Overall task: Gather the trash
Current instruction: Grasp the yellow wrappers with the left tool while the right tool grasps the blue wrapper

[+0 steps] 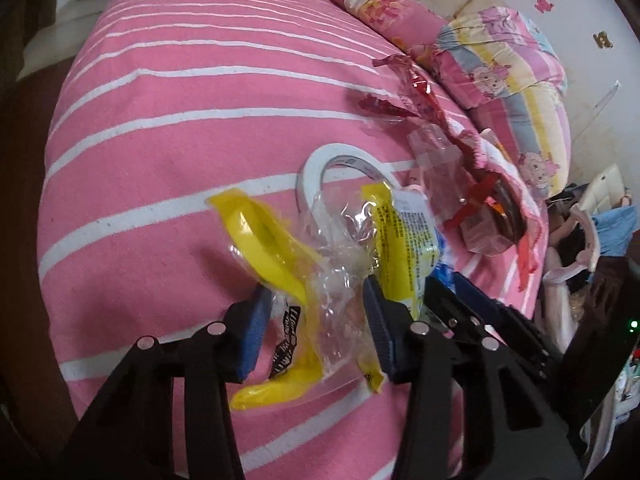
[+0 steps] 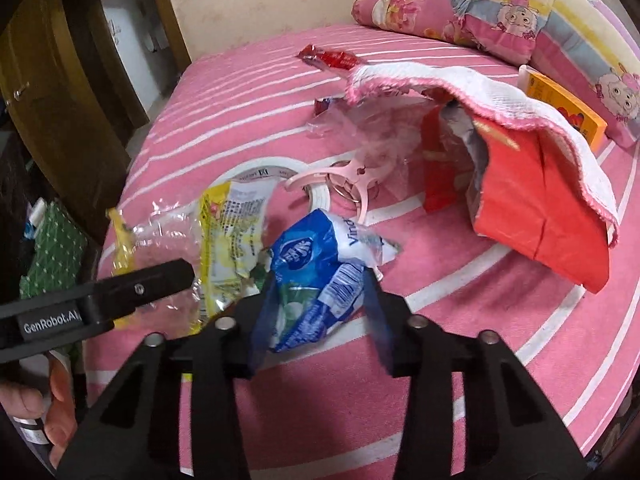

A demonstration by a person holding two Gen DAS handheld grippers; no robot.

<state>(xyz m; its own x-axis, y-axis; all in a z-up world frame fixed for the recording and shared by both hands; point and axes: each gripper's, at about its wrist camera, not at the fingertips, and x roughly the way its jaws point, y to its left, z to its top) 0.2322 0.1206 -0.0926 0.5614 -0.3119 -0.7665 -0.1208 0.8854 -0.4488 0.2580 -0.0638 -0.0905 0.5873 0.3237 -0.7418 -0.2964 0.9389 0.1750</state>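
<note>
On the pink striped bed (image 1: 180,140) lies a crumpled yellow and clear wrapper (image 1: 280,248). My left gripper (image 1: 316,292) is shut on it, and the plastic is bunched between the blue pads. The same yellow wrapper (image 2: 228,232) shows in the right wrist view, next to a blue and white packet (image 2: 316,264). My right gripper (image 2: 320,280) is shut on that packet, squeezing its lower end. The right gripper's fingers (image 1: 460,292) sit just right of the left one. One finger (image 2: 160,280) of the left gripper reaches in from the left.
A white tape roll (image 2: 264,168), a pink clip hanger (image 2: 352,176), clear plastic (image 2: 360,124) and a red wrapper (image 2: 328,58) lie further up the bed. A red paper bag (image 2: 532,216) sits under a white towel (image 2: 480,92). An orange box (image 2: 560,100) and pillows are behind. A hand (image 2: 52,412) is at the lower left.
</note>
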